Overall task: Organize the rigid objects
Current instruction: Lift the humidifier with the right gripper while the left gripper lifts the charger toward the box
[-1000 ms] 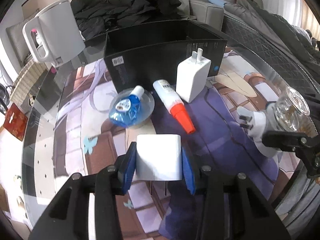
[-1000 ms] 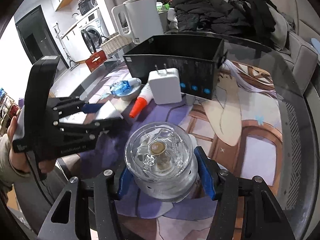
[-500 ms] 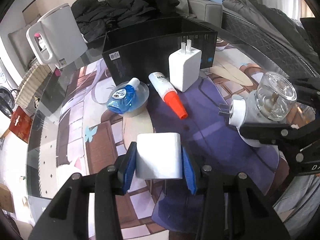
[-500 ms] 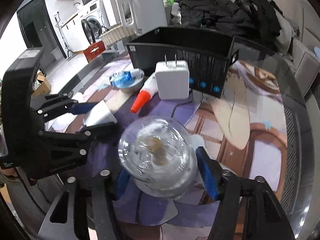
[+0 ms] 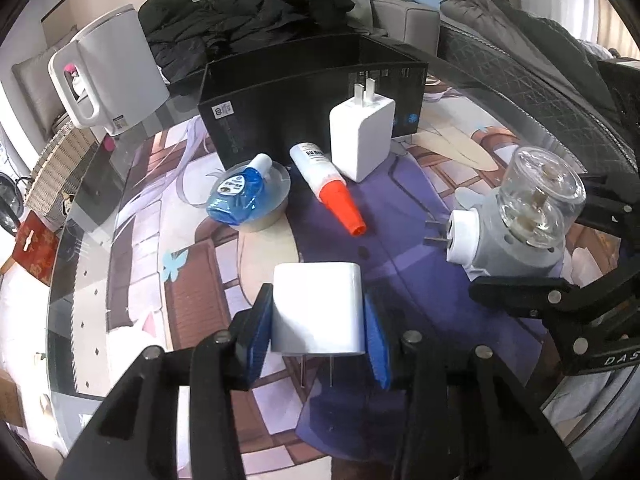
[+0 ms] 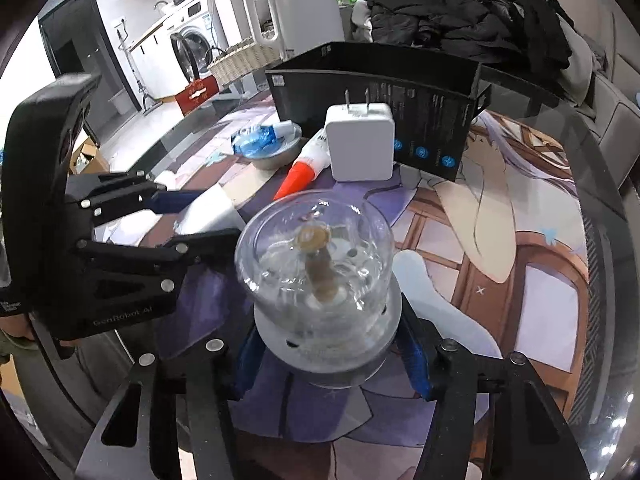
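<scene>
My left gripper [image 5: 318,322] is shut on a small white charger [image 5: 318,312], held above the printed mat, its prongs pointing back toward the camera. My right gripper [image 6: 326,344] is shut on the grey base of a plug-in device with a clear dome [image 6: 316,268]; the left wrist view shows the same plug-in device [image 5: 520,220] at the right, lifted, prongs pointing left. An open black box [image 5: 316,92] stands at the back. In front of it stand a larger white charger [image 5: 362,136], a glue tube with an orange cap [image 5: 326,186] and a blue bottle [image 5: 236,194] lying on a shallow dish [image 5: 276,200].
A white kettle [image 5: 108,76] stands back left, with a wicker basket [image 6: 244,60] near it. Dark clothes [image 5: 256,12] are piled behind the box. The glass table edge [image 5: 60,280] runs along the left. A hand [image 6: 16,328] holds the left gripper.
Both grippers have risen and drawn back with their loads. The domed plug-in device has tilted and come higher and closer to the left gripper.
</scene>
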Tool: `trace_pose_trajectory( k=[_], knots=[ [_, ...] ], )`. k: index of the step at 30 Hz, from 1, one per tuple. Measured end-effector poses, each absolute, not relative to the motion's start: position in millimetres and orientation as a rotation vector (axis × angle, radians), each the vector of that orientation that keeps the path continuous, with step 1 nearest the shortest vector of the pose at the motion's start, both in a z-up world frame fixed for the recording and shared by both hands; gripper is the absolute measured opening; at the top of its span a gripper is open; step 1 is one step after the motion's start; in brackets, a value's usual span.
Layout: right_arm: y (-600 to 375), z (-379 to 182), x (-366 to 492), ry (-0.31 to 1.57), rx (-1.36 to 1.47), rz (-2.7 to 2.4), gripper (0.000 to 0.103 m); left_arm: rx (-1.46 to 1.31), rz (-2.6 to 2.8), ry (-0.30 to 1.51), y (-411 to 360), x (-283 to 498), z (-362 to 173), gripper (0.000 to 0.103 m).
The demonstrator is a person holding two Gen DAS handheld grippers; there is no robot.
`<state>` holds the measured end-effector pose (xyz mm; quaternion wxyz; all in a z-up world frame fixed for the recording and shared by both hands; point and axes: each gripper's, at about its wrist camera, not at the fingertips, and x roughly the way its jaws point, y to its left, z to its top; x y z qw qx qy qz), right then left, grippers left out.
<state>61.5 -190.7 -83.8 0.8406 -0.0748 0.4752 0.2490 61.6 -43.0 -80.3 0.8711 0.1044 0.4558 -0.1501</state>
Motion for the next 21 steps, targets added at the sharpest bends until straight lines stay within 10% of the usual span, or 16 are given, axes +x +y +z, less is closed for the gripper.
trace_pose_trajectory(
  k=[21],
  knots=[
    [-204.3, 23.2, 39.3, 0.561, -0.087, 0.441, 0.059, 0.092, -0.302, 0.622, -32.1, 50.4, 11.3, 0.041]
  ],
)
